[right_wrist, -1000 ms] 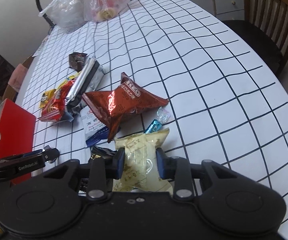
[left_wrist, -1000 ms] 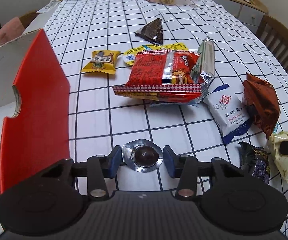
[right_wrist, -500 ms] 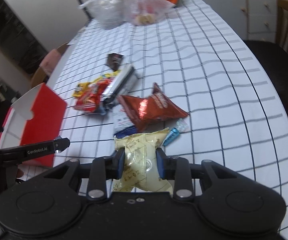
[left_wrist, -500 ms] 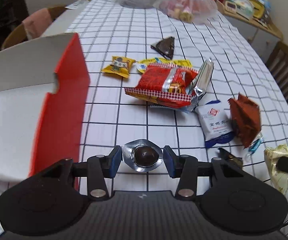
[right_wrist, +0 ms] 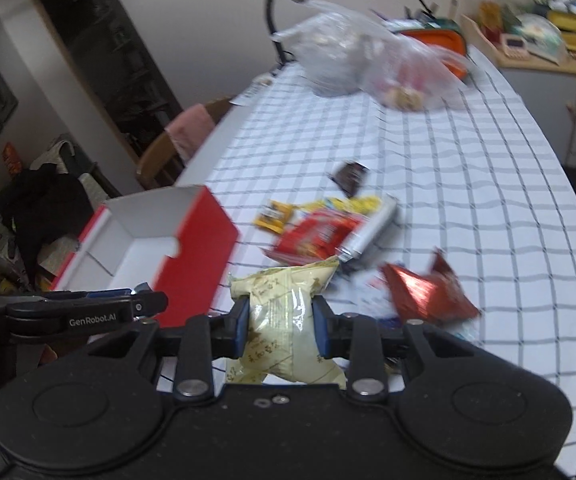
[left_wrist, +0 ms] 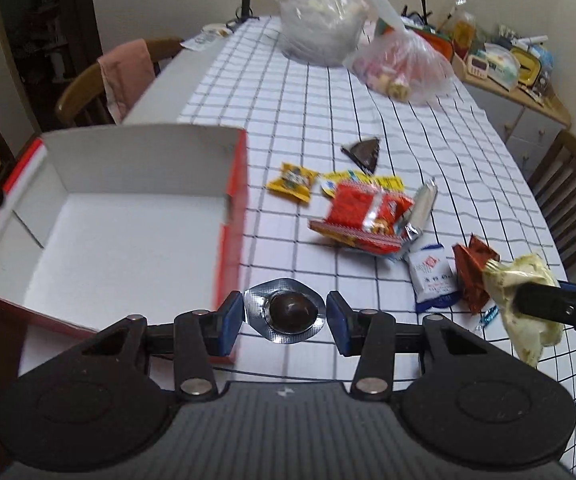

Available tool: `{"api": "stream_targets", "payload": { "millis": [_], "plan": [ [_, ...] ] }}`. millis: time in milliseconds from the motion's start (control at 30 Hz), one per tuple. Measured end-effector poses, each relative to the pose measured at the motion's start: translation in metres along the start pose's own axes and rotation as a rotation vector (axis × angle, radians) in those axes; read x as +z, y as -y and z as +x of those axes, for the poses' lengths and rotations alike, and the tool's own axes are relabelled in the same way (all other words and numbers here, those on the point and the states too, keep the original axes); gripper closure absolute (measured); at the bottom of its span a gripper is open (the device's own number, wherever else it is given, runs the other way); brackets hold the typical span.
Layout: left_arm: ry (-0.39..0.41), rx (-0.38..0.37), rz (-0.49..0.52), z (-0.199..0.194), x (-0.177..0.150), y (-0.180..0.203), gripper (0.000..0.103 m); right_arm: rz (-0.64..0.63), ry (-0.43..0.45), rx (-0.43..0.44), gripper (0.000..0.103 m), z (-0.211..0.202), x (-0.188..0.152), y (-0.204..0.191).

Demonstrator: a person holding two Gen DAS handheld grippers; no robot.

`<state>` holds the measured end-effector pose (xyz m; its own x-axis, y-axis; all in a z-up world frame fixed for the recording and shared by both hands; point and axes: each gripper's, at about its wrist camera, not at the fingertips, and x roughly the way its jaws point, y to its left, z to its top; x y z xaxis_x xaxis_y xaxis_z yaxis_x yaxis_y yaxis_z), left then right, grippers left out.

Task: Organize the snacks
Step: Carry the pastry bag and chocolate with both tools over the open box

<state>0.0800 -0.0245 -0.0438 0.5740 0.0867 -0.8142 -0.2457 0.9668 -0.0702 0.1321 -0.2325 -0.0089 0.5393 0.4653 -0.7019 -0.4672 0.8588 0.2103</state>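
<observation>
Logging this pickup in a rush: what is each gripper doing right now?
Left gripper: closed on a foil-wrapped chocolate.
Right gripper: closed on a pale yellow snack packet.

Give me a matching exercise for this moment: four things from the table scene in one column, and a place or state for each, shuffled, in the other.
Things:
1. foil-wrapped chocolate
2. pale yellow snack bag
3. red box
4. small yellow candy packet

Places or states:
A. lying on the checked tablecloth, beyond the red snack pack
B. held between the jaws of the right gripper
C. open, white inside, nothing in it
D. held between the jaws of the left gripper

Pairs: 1-D, 2-B, 3-C, 4-A
</observation>
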Motion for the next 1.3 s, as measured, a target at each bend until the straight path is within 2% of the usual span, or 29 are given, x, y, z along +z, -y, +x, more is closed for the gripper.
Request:
{"api": "stream_targets", "payload": {
  "millis": [167, 400, 733, 1067, 1300],
  "plan": [
    [0.013, -0.002, 0.001, -0.015, 0.011, -0.034, 0.058, -0.039, 0.022, 0.012, 0.072, 0.014, 0.014, -0.049],
    [0.031, 0.013, -0.005, -0.018, 0.026, -0.086, 0.058, -0.073, 0.010, 0.019, 0.072, 0.050, 0.026, -0.108],
    [0.040, 0.094, 0.002, -0.015, 0.048, -0.166, 0.058, -0.151, -0.019, 0.017, 0.072, 0.111, 0.031, -0.173],
    [-0.047, 0.161, 0.038, 0.033, 0.065, -0.222, 0.058, -0.206, -0.108, -0.039, 0.072, 0.181, 0.024, -0.199],
    [-0.143, 0.130, 0.084, 0.073, 0.062, -0.228, 0.058, -0.242, -0.183, -0.079, 0.072, 0.221, 0.012, -0.202]
  ]
}}
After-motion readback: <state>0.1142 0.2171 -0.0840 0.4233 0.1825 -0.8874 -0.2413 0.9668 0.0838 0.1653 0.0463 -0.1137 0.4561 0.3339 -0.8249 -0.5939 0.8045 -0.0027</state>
